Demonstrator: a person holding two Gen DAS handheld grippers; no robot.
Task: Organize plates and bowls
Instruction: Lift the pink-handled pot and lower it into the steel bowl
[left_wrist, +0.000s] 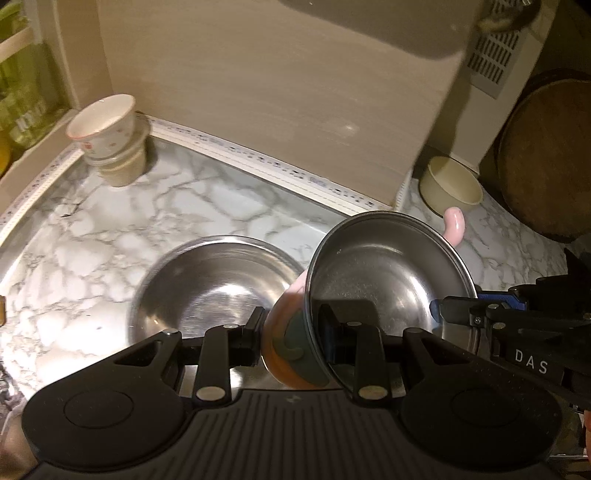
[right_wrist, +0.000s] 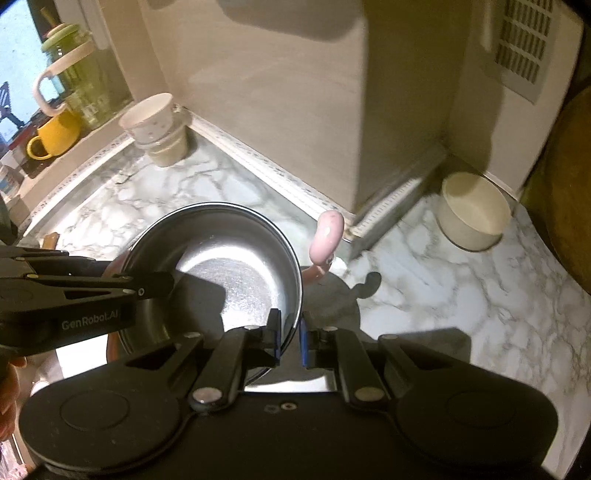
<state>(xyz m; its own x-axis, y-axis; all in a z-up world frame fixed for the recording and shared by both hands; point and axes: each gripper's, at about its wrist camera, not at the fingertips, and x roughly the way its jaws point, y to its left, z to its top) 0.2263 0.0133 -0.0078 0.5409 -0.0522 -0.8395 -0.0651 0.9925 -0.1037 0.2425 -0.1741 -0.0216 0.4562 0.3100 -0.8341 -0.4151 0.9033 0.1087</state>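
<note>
A steel-lined bowl (left_wrist: 388, 273) with a pink, orange and green outside and pink ears is held tilted above the marble counter. My left gripper (left_wrist: 291, 336) is shut on its left wall. My right gripper (right_wrist: 290, 339) is shut on its right rim; it also enters the left wrist view (left_wrist: 461, 310). The bowl fills the middle of the right wrist view (right_wrist: 229, 266). A plain steel bowl (left_wrist: 214, 288) sits on the counter just left of it. A cream bowl (left_wrist: 450, 184) stands at the back right.
A stack of small cups (left_wrist: 110, 136) stands in the back left corner. A beige wall column (left_wrist: 258, 92) juts out behind the counter. A round wooden board (left_wrist: 546, 155) leans at the right. A yellow mug (right_wrist: 55, 136) and a jar sit on the left ledge.
</note>
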